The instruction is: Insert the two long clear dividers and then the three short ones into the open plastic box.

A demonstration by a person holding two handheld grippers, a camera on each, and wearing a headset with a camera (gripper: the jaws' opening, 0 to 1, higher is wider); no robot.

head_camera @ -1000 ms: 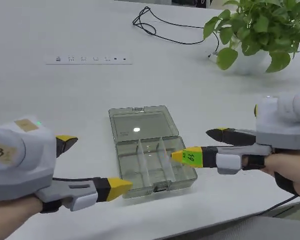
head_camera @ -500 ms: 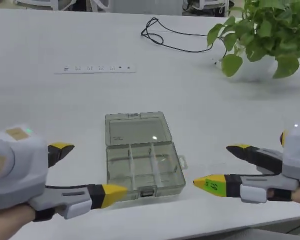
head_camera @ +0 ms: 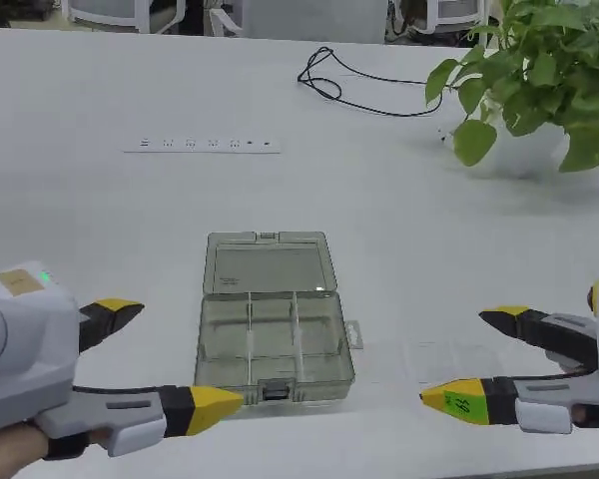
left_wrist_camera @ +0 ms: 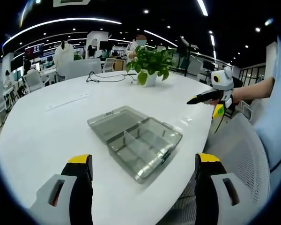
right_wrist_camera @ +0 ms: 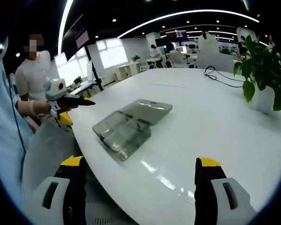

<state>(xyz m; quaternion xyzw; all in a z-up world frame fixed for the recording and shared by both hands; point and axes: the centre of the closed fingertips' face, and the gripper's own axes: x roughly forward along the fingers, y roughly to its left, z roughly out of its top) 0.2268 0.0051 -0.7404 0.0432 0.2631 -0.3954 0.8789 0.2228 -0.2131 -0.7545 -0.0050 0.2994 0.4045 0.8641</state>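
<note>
Plastic box (head_camera: 275, 334) lies between grippers on worktop (head_camera: 130, 220). Left gripper (head_camera: 180, 354) nearer, beside front-left corner; right gripper (head_camera: 459, 356) well apart. Both pairs of fingers (head_camera: 215, 402) spread, empty.

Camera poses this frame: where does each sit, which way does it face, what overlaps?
Head view: headset, facing forward and down at the open plastic box on the table; left gripper, right gripper, left hand and right hand along the bottom.
Left gripper view: on the left gripper, facing along its jaws over the box toward the potted plant; right gripper at right.
Right gripper view: on the right gripper, facing the box from the other side; left gripper at left.
Shared: all three see the box.
</note>
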